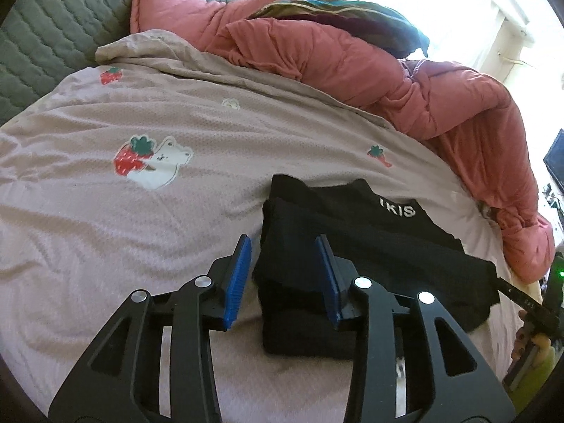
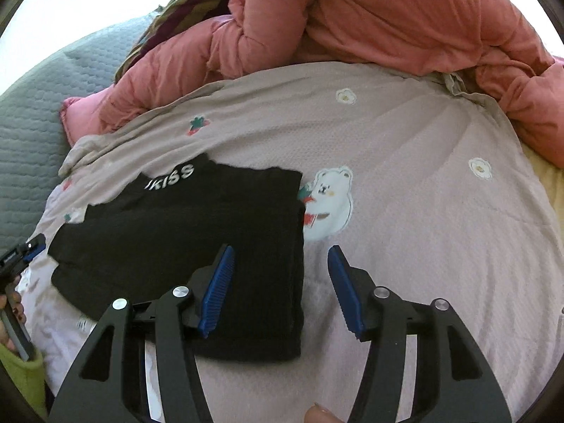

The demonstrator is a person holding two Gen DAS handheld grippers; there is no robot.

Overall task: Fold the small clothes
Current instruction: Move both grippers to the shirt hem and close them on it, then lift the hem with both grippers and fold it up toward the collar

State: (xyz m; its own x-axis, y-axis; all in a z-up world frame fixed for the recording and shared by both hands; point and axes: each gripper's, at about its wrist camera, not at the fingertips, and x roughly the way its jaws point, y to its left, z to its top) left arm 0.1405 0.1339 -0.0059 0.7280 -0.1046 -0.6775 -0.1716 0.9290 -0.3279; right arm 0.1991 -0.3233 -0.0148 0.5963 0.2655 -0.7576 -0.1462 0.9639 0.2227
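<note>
The black garment (image 2: 197, 239) lies partly folded on the bed's pink bear-print sheet (image 2: 423, 211), its white lettering turned toward the heaped salmon quilt (image 2: 387, 17). One long side looks doubled over, while the end nearer the left side sits ragged and uneven. Your right tongs (image 2: 280, 283) are spread, straddling the garment's straight edge without pinching it; your left tongs (image 1: 283, 275) are spread too, hovering over the opposite corner. For the next fold, I judge you should take each corner through all its layers, close both tongs fully before lifting, and carry the two corners level together so the edges meet squarely. Keep the cloth low over the sheet so the finished layers do not slide apart.
</note>
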